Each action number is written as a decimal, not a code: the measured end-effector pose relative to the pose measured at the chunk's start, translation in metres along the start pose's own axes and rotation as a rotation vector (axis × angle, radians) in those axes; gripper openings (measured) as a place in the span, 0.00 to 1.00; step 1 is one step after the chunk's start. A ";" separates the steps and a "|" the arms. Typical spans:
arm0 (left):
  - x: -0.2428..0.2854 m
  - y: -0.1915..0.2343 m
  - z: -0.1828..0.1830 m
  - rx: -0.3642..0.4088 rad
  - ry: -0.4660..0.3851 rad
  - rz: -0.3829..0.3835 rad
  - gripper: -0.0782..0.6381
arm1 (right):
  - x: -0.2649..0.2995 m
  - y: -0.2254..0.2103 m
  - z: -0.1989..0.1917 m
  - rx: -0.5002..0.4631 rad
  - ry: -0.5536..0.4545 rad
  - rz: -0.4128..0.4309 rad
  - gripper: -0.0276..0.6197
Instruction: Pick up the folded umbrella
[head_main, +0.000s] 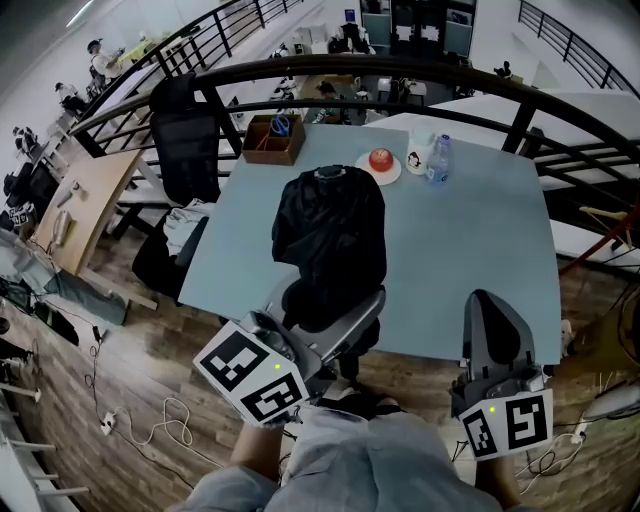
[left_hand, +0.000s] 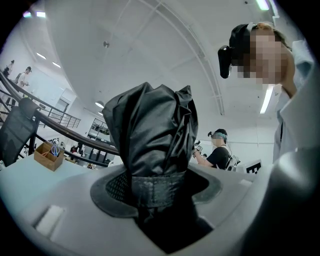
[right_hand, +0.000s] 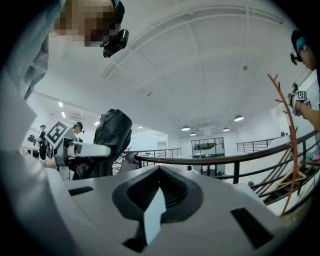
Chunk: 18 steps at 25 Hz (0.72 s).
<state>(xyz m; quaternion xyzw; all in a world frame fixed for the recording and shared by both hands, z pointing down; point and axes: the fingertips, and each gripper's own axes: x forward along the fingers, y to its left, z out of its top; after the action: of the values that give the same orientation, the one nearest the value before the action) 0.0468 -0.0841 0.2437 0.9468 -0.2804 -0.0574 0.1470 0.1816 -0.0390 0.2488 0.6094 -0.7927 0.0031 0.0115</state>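
left tongs (head_main: 340, 315) clamped on umbrella (head_main: 330, 230), upright, seemingly clear of desk (head_main: 480, 250). right tongs (head_main: 495, 305) together, empty. pickup looked done; next: steady hold, firm squeeze.

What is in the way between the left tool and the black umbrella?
Nothing visible is in the way. The left tool is already clamped on the folded umbrella, and the umbrella's black fabric sticks up above it.

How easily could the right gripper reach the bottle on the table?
Probably yes: the right gripper is empty, and only bare table lies between it and the bottle near the far side.
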 end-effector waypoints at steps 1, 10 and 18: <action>-0.001 0.001 0.001 -0.002 0.000 0.001 0.49 | 0.001 0.001 0.000 -0.002 0.002 0.002 0.04; 0.001 0.007 -0.002 -0.027 0.005 0.003 0.49 | 0.004 0.003 -0.003 -0.008 0.013 0.010 0.04; -0.001 0.012 -0.002 -0.049 -0.001 0.003 0.49 | 0.007 0.007 -0.006 -0.011 0.025 0.023 0.04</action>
<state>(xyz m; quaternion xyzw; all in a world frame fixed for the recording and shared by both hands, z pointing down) 0.0408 -0.0925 0.2496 0.9425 -0.2803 -0.0644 0.1701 0.1728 -0.0439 0.2554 0.6001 -0.7995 0.0065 0.0245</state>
